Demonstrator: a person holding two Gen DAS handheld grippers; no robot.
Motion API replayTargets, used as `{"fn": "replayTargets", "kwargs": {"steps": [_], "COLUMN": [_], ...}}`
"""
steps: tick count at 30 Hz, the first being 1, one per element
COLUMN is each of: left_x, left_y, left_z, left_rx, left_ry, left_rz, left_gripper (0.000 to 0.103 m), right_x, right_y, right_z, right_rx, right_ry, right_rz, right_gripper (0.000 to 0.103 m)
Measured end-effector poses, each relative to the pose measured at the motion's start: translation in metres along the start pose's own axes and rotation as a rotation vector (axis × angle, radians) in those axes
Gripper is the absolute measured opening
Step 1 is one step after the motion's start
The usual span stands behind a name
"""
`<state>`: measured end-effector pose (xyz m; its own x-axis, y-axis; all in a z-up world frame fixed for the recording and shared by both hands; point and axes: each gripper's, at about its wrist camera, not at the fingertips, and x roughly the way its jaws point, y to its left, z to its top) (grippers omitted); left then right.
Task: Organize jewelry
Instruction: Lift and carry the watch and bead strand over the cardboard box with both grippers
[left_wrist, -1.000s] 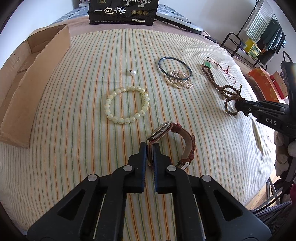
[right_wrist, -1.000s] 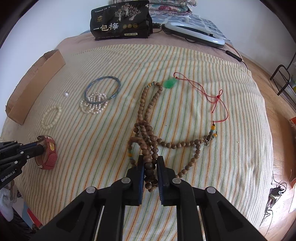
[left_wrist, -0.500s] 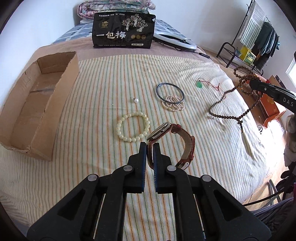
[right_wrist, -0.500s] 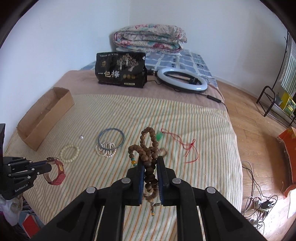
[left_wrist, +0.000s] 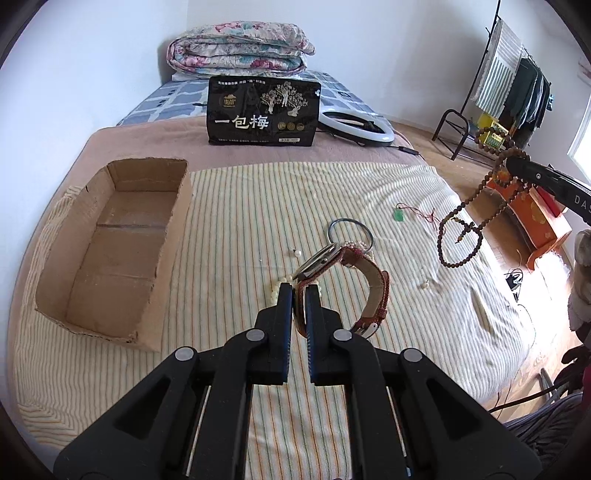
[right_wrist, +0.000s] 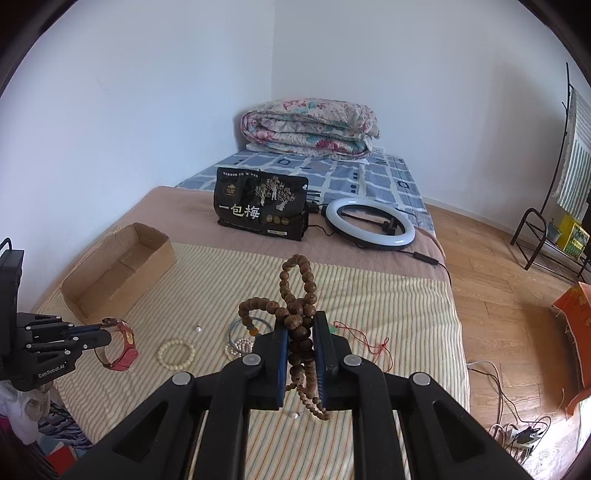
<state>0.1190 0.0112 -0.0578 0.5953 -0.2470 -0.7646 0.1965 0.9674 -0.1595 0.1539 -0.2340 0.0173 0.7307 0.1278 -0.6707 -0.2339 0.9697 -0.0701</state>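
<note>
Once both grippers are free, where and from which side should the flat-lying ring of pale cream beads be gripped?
Grip the pale cream bead bracelet across one section of its bead ring, coming from above with one finger inside the loop and one outside. It lies flat on the striped cloth, so a level approach has no edge to catch; its open centre leaves room for a finger.

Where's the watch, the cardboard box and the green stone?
watch (left_wrist: 380, 284), left wrist view, on its red strap.
cardboard box (left_wrist: 173, 236), left wrist view, on its near side wall.
green stone (left_wrist: 399, 215), left wrist view, on the stone.

Cardboard box (left_wrist: 110, 243) left of bangle (left_wrist: 350, 233)
</note>
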Motion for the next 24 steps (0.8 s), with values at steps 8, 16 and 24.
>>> {"fn": "replayTargets", "kwargs": {"steps": [8, 16, 24], "left_x": [-0.025, -0.04, -0.052], "left_y": [0.032, 0.082, 0.137], "left_z": [0.011, 0.019, 0.018], "left_rx": [-0.031, -0.08, -0.148], "left_ry": [-0.051, -0.083, -0.096], "left_rz": [0.044, 0.127, 0.206], "left_gripper": [0.005, 0.005, 0.005], "right_x": [-0.002, 0.002, 0.021], "right_y": [0.024, 0.062, 0.114], "right_z": [0.026, 0.059, 0.097], "right_rx": [-0.016, -0.048, -0.081], "right_ry": [-0.03, -0.071, -0.097], "right_rz": [0.047, 0.115, 0.21], "right_gripper": [0.01, 0.01, 0.01]}}
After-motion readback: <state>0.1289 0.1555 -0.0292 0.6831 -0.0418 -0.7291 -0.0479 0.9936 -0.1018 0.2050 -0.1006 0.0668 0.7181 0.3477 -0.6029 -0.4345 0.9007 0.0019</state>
